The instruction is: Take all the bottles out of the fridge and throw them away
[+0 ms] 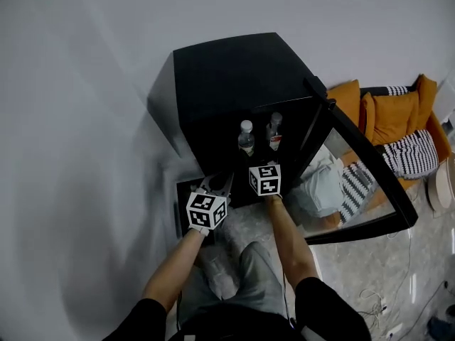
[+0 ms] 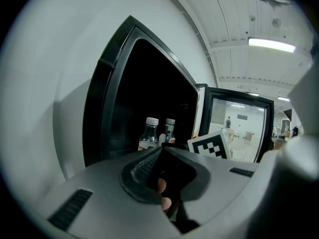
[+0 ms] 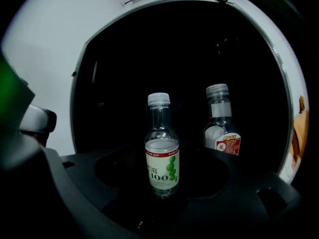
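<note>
As the left forearm (image 1: 174, 268) stretches forward out of a black sleeve, the left gripper (image 1: 215, 183) sits low in front of the black fridge (image 1: 227, 84), just off its bottom left corner and outside the opening. It's pointing roughly level with a slight downward tilt. Its jaws are pinched together at the tips with nothing in them, and in the left gripper view you can spot a fingertip (image 2: 161, 185) of the hand behind the pads. Moving over, both bottles are inside the fridge, standing upright side by side. The green-label bottle (image 3: 162, 148) is on the left and closer to the front, and the red-label bottle (image 3: 221, 128) is to its right and a bit further back. The right forearm (image 1: 288, 236) runs pretty much straight ahead, and the right gripper (image 1: 264, 170) is at the fridge mouth aimed right at them. Its jaws are spread wide, with the green-label bottle standing in the gap, and the pads aren't on it, so no grip there. Further right, the glass door (image 1: 362, 169) is swung fully open. Past it there's a sofa (image 1: 398, 112) with orange and striped cushions.
</note>
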A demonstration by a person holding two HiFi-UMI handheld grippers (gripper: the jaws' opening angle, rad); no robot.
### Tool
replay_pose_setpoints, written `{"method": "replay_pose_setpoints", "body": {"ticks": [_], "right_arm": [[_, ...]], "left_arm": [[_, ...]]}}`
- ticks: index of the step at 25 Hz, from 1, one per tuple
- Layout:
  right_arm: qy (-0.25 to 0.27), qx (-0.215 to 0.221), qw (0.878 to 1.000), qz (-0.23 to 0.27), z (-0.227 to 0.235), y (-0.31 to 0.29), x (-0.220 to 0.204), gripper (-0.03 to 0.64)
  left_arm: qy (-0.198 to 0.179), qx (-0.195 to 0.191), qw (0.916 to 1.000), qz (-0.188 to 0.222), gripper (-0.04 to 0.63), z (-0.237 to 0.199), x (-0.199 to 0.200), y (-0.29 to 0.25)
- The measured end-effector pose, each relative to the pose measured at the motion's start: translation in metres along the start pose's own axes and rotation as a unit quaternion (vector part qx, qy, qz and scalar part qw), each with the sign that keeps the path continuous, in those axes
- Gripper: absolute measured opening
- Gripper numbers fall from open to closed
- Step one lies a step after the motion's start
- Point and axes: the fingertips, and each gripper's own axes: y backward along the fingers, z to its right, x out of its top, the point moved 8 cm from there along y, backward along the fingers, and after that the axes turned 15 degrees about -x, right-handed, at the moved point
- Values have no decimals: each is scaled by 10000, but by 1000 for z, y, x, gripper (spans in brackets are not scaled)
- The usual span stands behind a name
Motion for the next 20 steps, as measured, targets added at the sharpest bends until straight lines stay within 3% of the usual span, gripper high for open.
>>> {"method": "replay_pose_setpoints", "body": {"ticks": [8,12,20], "right_arm": [[50,-38,10000,-68,-6,-46,-16,320],[359,-182,9992,-50,-11,-53,-18,318],[319,-204,9992,-113,-8,-7,-4,314]], "left_arm": [[-200,29,9997,105,2,-20,-1,1],[-213,29,9997,121,2,-23,-2,3],[-114,8,9999,44,2,-9,15,19]]}}
